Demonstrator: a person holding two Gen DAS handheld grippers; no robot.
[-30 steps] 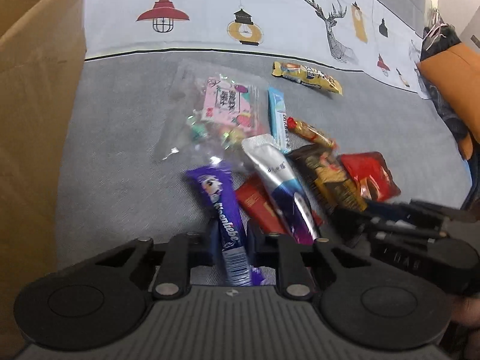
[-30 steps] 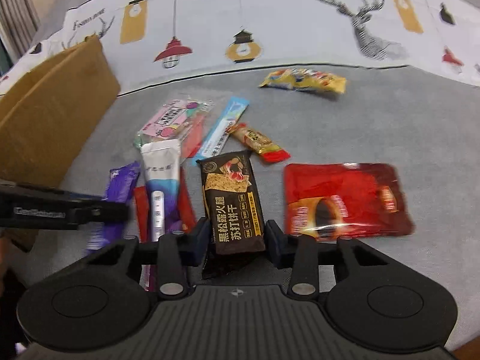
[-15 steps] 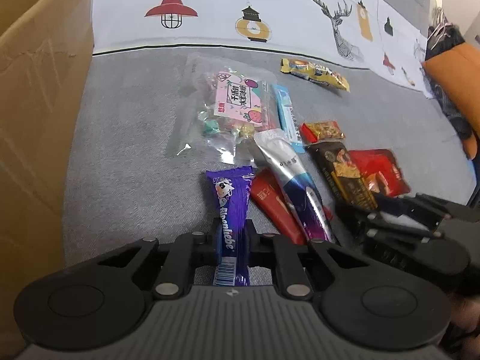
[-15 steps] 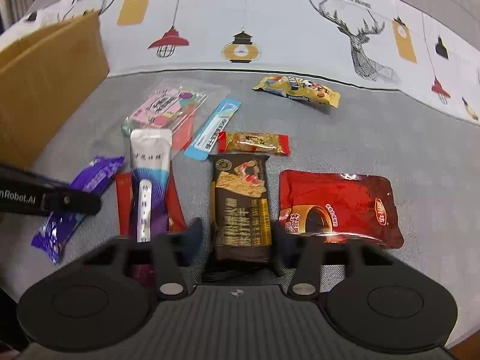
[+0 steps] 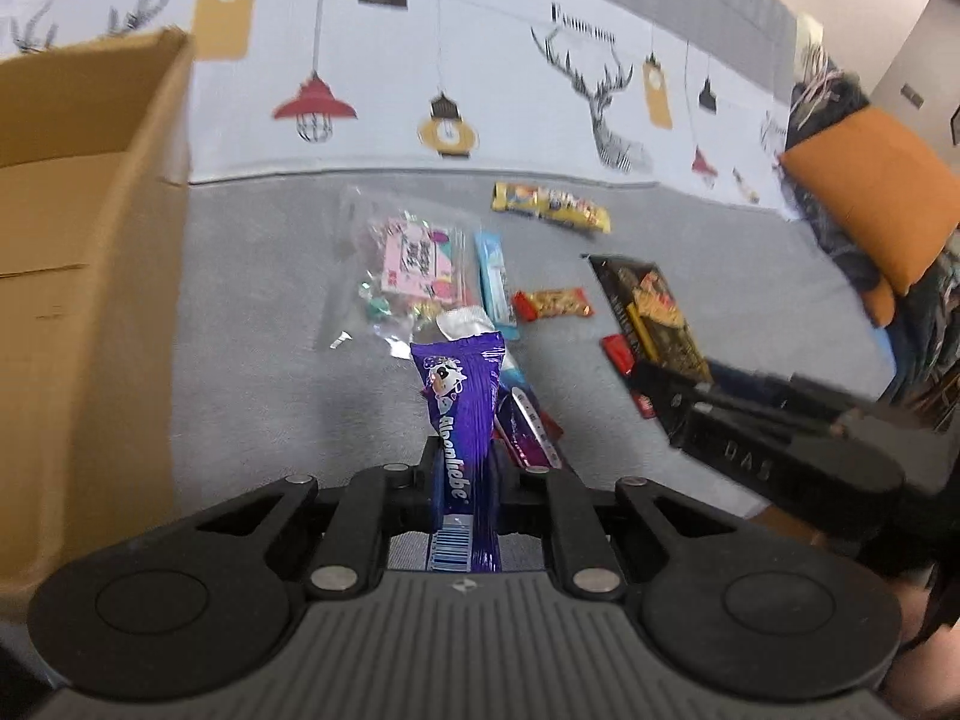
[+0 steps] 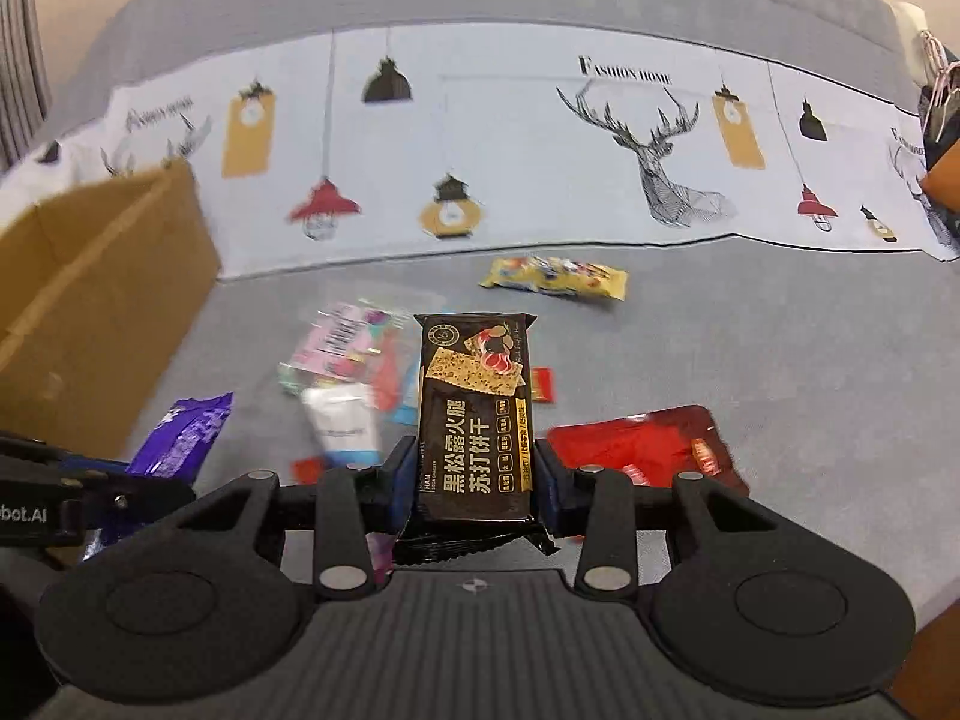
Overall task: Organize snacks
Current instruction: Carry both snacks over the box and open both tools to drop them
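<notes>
Lifted clear of the sofa since a second ago, the purple bar (image 5: pixel 465 444) sits clenched in the left gripper (image 5: pixel 465 468), the cracker pack (image 6: pixel 474 420) in the right gripper (image 6: pixel 474 474); thin wrappers could slip en route to the box (image 5: pixel 90 276).

glossy purple wrapper (image 5: pixel 465 414), matt cardboard box (image 5: pixel 78 276)

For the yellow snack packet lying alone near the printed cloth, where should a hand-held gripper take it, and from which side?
Grip the yellow snack packet across its narrow width near the middle, coming down from above. It lies flat on the grey surface, long axis running left to right, nothing touching it, so the long edges are open to the fingers.
</notes>
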